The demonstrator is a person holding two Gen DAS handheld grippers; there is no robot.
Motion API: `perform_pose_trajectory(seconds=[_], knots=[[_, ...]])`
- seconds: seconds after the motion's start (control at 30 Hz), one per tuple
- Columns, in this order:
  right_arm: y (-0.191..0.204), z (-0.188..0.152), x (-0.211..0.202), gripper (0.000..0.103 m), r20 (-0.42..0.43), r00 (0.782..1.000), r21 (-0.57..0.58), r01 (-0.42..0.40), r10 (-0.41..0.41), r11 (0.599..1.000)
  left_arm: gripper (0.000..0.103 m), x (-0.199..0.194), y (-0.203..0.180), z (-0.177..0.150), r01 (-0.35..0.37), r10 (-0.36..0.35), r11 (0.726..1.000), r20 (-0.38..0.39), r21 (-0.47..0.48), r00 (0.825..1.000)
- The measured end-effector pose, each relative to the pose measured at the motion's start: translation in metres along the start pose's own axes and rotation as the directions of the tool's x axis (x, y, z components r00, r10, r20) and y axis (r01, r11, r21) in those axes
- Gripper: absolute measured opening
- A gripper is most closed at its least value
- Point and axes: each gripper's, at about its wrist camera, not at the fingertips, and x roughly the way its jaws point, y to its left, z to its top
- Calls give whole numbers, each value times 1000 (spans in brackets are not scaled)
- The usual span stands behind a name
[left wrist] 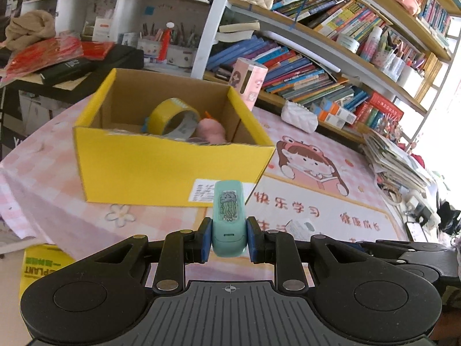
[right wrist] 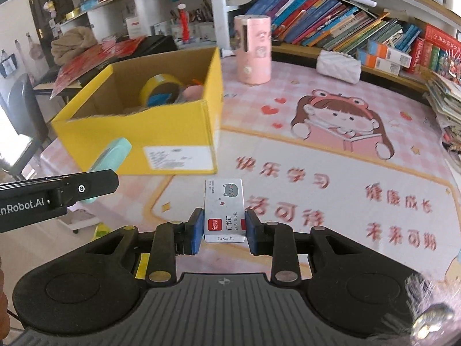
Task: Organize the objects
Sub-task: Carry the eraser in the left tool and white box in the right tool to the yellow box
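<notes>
Clamped between the blue pads of the left gripper (left wrist: 229, 238) is a mint-green stapler (left wrist: 229, 219), standing upright with its sticker face toward the camera and both pads touching its sides. It is lifted off the surface (left wrist: 52, 178), just in front of the near wall of the yellow cardboard box (left wrist: 173, 170), beside the white shipping label.

Seen from the left wrist camera, the box sits open-topped on the pink checked mat, its left corner close to the surface's left edge, where the mat drops away. Inside it lie a yellow tape roll (left wrist: 174, 116) and, touching it on the right, a pink soft toy (left wrist: 211, 129). Bare mat runs along the box's right side, out to the cartoon girl print. Behind the box's far right corner stands a pink cylindrical holder (left wrist: 249, 82), and a white quilted pouch (left wrist: 299, 115) lies farther right, against the bookshelf.

At the right wrist camera, the right gripper (right wrist: 224, 227) is closed on a small white staple box (right wrist: 224, 210) with a grey cat printed on it, the pads pressing both long sides. It hangs over the printed mat, near the yellow box's front right corner. To its left, the other gripper's black arm juts in with the stapler at its tip. Open mat spreads to the right, up to a stack of papers (right wrist: 443, 98) at the surface's right edge.
</notes>
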Motion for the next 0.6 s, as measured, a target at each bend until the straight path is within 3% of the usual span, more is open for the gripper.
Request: perform_pose_trajectory(seconds=[0.6], knots=[[63,-19,-13,28,8,1000,-17,-16,16,1000,23,-41,41,-8,-10,11,1000,41,-8,999]])
